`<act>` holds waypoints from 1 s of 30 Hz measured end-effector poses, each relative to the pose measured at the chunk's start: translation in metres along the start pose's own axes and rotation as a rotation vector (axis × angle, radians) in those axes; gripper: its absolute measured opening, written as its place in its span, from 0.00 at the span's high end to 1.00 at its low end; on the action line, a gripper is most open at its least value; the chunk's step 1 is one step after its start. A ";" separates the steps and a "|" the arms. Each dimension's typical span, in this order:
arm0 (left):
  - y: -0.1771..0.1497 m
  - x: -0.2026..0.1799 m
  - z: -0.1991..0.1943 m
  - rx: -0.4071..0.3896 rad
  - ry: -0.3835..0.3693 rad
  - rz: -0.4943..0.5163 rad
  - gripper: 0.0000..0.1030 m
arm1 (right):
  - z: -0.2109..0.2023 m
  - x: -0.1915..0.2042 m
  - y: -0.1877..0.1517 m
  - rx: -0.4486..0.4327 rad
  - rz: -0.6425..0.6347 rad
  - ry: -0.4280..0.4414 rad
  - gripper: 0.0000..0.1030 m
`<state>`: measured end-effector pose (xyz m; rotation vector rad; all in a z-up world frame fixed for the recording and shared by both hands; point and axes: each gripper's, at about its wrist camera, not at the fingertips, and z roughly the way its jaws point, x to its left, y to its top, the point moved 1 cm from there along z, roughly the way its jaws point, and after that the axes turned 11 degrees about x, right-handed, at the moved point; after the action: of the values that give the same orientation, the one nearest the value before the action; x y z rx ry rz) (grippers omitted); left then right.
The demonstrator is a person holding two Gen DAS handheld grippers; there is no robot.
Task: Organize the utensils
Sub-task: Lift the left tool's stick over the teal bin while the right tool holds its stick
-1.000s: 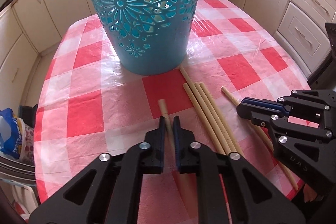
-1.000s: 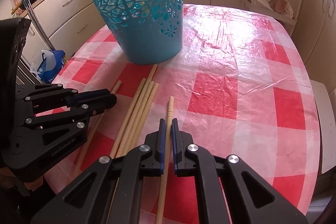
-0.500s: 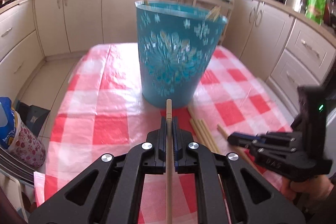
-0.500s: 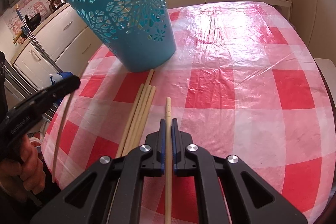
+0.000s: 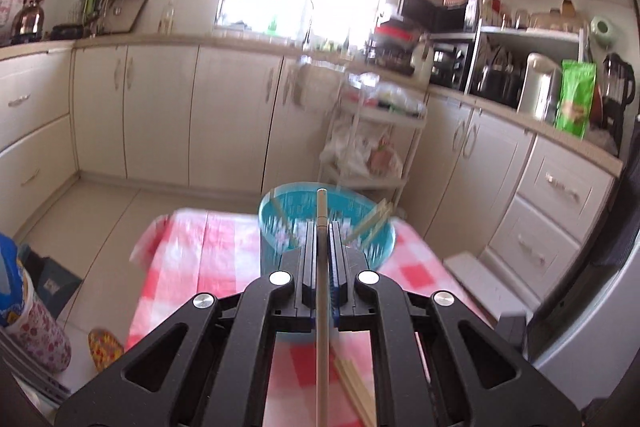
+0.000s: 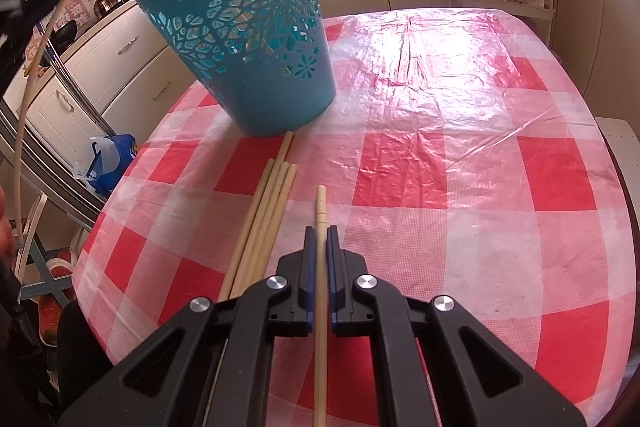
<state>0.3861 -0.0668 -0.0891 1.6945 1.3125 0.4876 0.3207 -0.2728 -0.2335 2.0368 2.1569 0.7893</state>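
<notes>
Each gripper has a chopstick pinched between its jaws. The left gripper (image 5: 321, 227) holds its chopstick (image 5: 322, 307) up in the air, tip lined over the bin (image 5: 384, 247) — a few sticks lean inside already. The right gripper (image 6: 319, 233) clamps another chopstick (image 6: 320, 267) low above the cloth (image 6: 480, 187), beside the loose bundle (image 6: 264, 219). My guess: the left drop comes next — tip it down over the rim, then let go.
</notes>
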 end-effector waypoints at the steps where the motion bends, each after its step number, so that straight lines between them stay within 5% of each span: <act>1: 0.010 0.000 -0.002 -0.030 -0.007 -0.006 0.95 | 0.000 -0.001 0.000 0.000 0.001 0.003 0.94; 13: 0.085 0.003 0.013 -0.292 -0.060 -0.112 0.95 | -0.002 -0.012 0.001 -0.002 0.030 0.055 0.94; 30: 0.099 0.008 0.064 -0.353 0.045 -0.148 0.95 | -0.002 -0.017 0.000 0.000 0.038 0.092 0.94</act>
<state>0.4923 -0.0879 -0.0412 1.2929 1.2863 0.6318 0.3219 -0.2894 -0.2366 2.0868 2.1713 0.9045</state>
